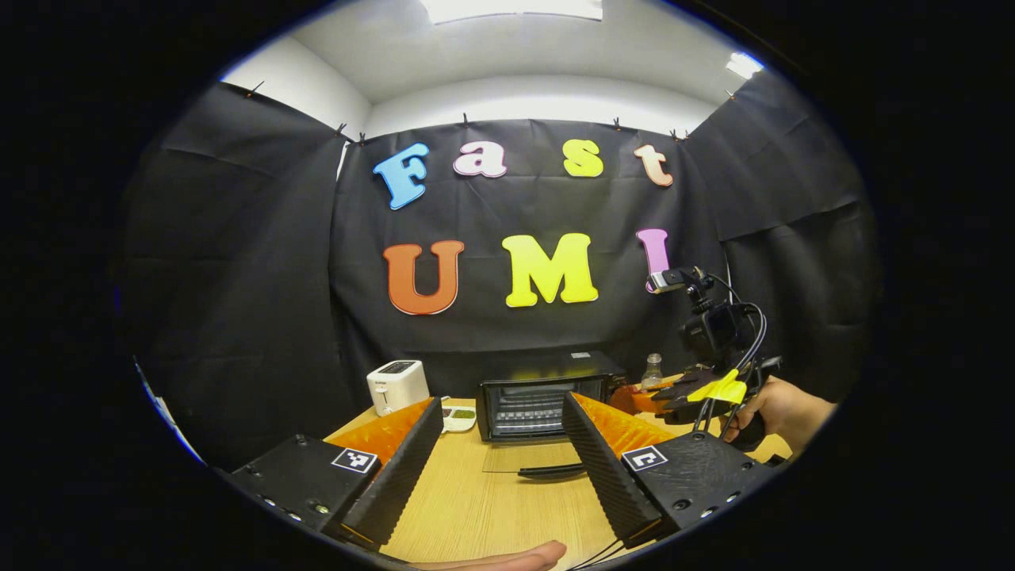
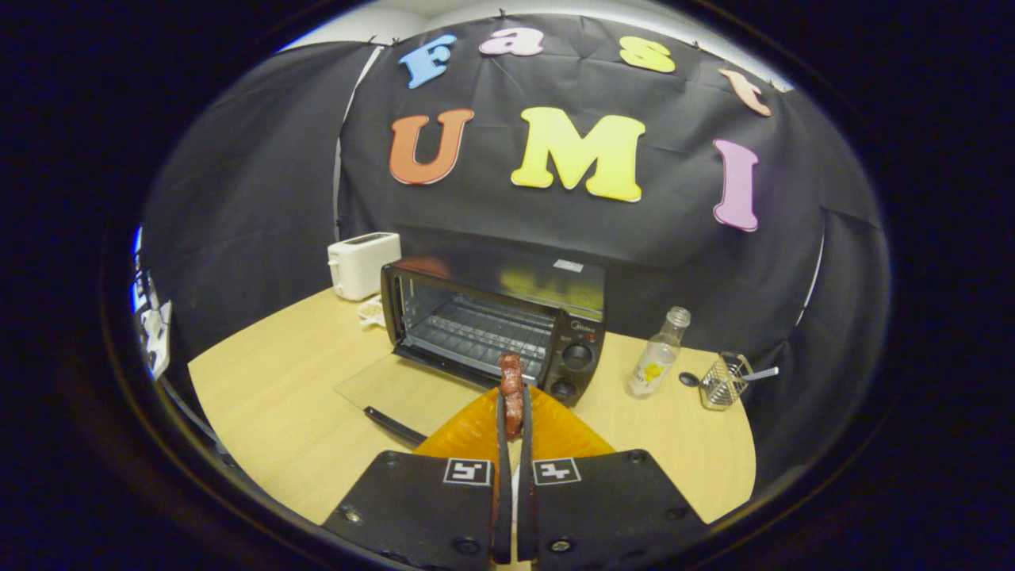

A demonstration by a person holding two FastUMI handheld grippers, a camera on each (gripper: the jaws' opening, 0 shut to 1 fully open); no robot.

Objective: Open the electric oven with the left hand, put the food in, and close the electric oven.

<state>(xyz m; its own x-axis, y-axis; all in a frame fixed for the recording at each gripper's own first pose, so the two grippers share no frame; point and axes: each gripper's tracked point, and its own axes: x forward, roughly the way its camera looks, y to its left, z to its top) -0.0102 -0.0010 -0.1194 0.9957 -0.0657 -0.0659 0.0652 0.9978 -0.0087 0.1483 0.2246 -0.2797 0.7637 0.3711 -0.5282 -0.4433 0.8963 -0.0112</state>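
The black electric oven (image 1: pixel 588 366) (image 2: pixel 507 277) stands at the back of the wooden table, its glass door (image 1: pixel 523 457) (image 2: pixel 396 388) folded down flat with the handle (image 1: pixel 551 471) toward me. My left gripper (image 1: pixel 503 404) hovers open in front of the oven, nothing between its fingers. A reddish-brown piece of food (image 2: pixel 511 388) stands upright, pinched between the fingers of my right gripper (image 2: pixel 513 404), which is just in front of the oven's right side. In the left gripper view, a hand (image 1: pixel 781 412) holds that right gripper (image 1: pixel 698 392) to the oven's right.
A white toaster (image 1: pixel 396 385) (image 2: pixel 361 264) sits left of the oven with a small dish (image 1: pixel 458 416) beside it. A clear bottle (image 2: pixel 658 357) and a wire basket (image 2: pixel 723 382) stand right of the oven. Black cloth walls close in the table.
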